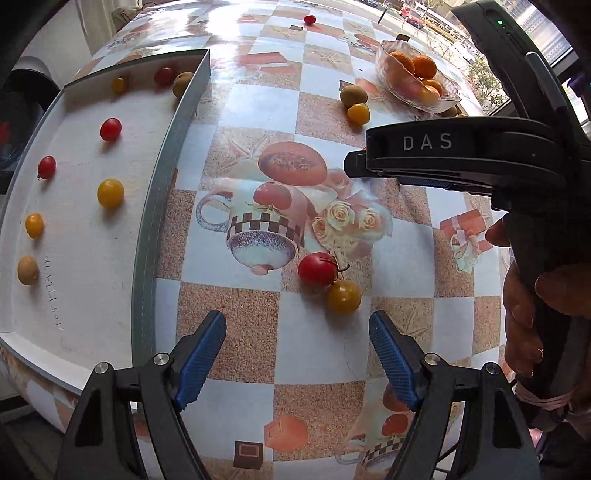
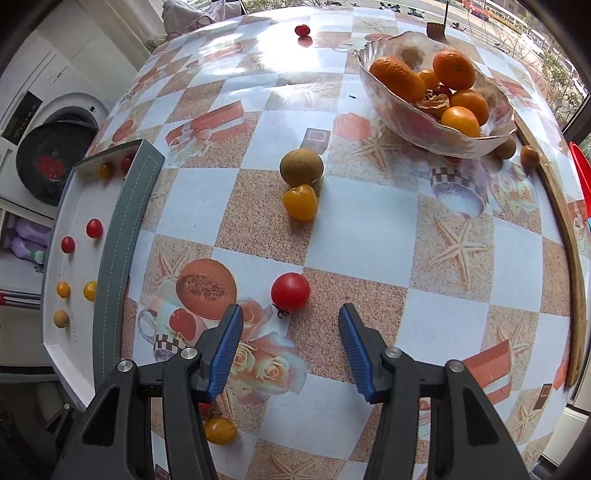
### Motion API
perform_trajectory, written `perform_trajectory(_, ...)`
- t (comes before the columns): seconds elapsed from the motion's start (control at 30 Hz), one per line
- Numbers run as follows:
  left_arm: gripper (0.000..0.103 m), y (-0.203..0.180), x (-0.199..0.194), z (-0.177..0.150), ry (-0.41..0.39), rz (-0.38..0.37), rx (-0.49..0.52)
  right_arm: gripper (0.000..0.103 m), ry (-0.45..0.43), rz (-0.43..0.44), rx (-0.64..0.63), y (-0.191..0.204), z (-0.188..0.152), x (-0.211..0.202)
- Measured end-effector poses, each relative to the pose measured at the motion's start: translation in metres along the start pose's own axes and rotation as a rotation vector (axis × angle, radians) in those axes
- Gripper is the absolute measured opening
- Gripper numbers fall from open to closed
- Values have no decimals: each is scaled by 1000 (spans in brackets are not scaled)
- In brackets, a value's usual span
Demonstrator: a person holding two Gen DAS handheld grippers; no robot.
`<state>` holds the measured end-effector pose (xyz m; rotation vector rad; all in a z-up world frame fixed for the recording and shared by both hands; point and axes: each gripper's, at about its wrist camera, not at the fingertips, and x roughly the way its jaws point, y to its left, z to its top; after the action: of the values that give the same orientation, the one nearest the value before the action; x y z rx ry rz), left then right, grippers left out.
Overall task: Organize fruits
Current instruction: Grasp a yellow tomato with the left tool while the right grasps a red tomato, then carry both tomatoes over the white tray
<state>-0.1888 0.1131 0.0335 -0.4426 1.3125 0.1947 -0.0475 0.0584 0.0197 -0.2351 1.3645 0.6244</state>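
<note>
My left gripper (image 1: 297, 343) is open and empty over the tablecloth, just short of a red tomato (image 1: 317, 268) and a yellow tomato (image 1: 343, 296) that touch. My right gripper (image 2: 291, 332) is open and empty, just short of a red tomato (image 2: 290, 292). Its body shows in the left wrist view (image 1: 461, 158), above the table at the right. Farther off lie a brown kiwi (image 2: 301, 167) with a yellow tomato (image 2: 300, 202) against it. A white tray (image 1: 85, 280) at the left holds several red and yellow tomatoes and brown fruits.
A glass bowl (image 2: 458, 142) of oranges stands at the back right, with two brown fruits (image 2: 505, 147) beside it. A lone red tomato (image 2: 302, 30) lies at the far edge. A yellow tomato (image 2: 220, 429) lies under my right gripper. A wooden strip (image 2: 570, 236) runs along the right edge.
</note>
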Motion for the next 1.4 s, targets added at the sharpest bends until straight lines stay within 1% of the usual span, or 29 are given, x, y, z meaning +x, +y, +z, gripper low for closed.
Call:
perform_trajectory(0.17, 80, -16, 14, 7, -5, 43, -22, 57, -9, 4, -52, 5, 5, 3)
perform_trajectory(0.27, 80, -25, 19, 9, -2, 66, -35, 49, -9, 0, -72, 6, 7, 4)
perform_trajectory(0.3, 78, -27, 21, 9, -1, 74, -38, 44, -9, -5, -77, 7, 7, 4)
perform_trajectory(0.33, 73, -30, 22, 9, 1, 91, -38, 37, -9, -10, -80, 7, 7, 4)
perform_trajectory(0.37, 72, -33, 22, 12, -1, 108, -34, 33, -8, -15, -83, 6, 7, 4)
perform_trajectory(0.4, 69, -35, 22, 12, -3, 115, -32, 26, -8, -16, -86, 6, 7, 4)
perform_trajectory(0.43, 62, -37, 22, 12, -4, 131, -31, 24, -7, -9, -86, 6, 7, 4)
perform_trajectory(0.47, 60, -38, 21, 11, -6, 141, -28, 24, -8, -5, -85, 5, 6, 4)
perform_trajectory(0.5, 54, -39, 20, 10, -9, 143, -25, 23, -9, 1, -82, 4, 6, 4)
perform_trajectory(0.53, 44, -38, 19, 10, -13, 148, -21, 23, -11, 7, -75, 2, 5, 3)
perform_trajectory(0.57, 38, -34, 16, 8, -16, 144, -17, 23, -13, 13, -67, 1, 4, 2)
perform_trajectory(0.6, 29, -32, 15, 8, -17, 137, -14, 23, -15, 21, -58, -1, 4, 1)
perform_trajectory(0.63, 26, -31, 14, 8, -16, 123, -12, 23, -17, 29, -47, -3, 3, 0)
perform_trajectory(0.73, 24, -23, 9, 4, -9, 65, -13, 23, -23, 55, -14, -8, 0, -6)
perform_trajectory(0.87, 24, -9, 1, -1, 3, 28, -10, 23, -28, 82, 29, -14, -5, -13)
perform_trajectory(1.03, 24, 1, -12, -5, -3, 13, 22, 23, -27, 106, 68, -18, -14, -21)
perform_trajectory(1.13, 24, 3, -22, -2, -17, 2, 43, 23, -28, 110, 79, -17, -18, -26)
perform_trajectory(1.17, 24, -2, -23, 3, -22, -1, 48, 23, -28, 110, 81, -17, -18, -27)
perform_trajectory(1.27, 24, -2, -32, 2, -42, -8, 62, 23, -25, 114, 85, -13, -20, -30)
perform_trajectory(1.4, 24, 11, -40, 10, -70, -9, 72, 23, -26, 110, 66, -2, -20, -33)
